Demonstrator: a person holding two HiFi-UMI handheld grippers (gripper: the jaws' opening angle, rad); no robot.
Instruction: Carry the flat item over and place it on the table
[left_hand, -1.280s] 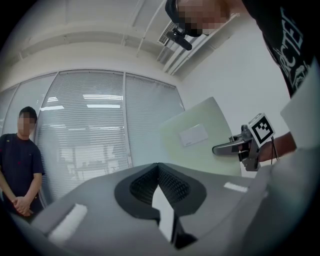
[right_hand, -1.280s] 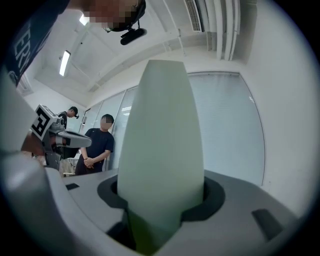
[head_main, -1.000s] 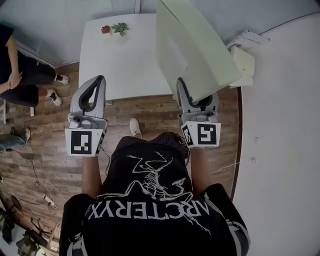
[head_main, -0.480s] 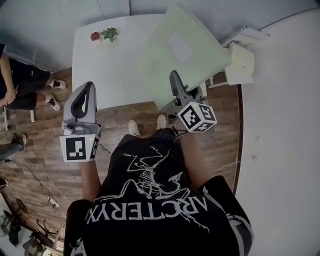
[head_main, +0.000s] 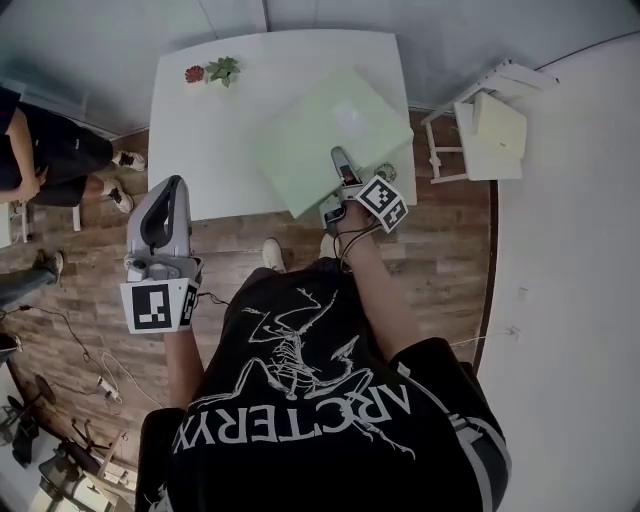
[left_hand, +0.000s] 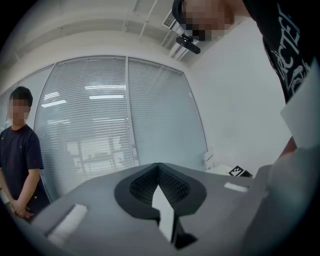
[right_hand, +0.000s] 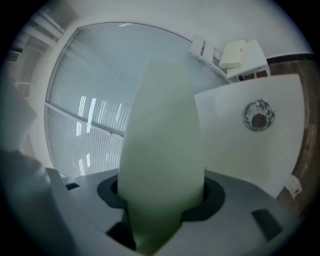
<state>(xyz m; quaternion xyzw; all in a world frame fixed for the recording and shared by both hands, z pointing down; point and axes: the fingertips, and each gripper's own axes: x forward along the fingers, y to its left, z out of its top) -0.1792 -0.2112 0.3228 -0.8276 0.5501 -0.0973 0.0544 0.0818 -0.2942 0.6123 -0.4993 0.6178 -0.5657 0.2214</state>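
Observation:
A pale green flat board lies nearly level over the front right part of the white table. My right gripper is shut on the board's near corner, at the table's front edge. In the right gripper view the board fills the space between the jaws of the right gripper and hides what lies ahead. Whether the board touches the tabletop I cannot tell. My left gripper hangs over the floor, left of the table's front edge, shut and empty. In its own view the left gripper points up at window blinds.
A small green plant and a red flower sit at the table's far left. A round cable hole is in the near right corner. A white chair stands right of the table. A seated person is at left.
The board was held upright and high; it has come down and tilted flat over the table. My right gripper moved forward and rolled over. The left gripper barely moved.

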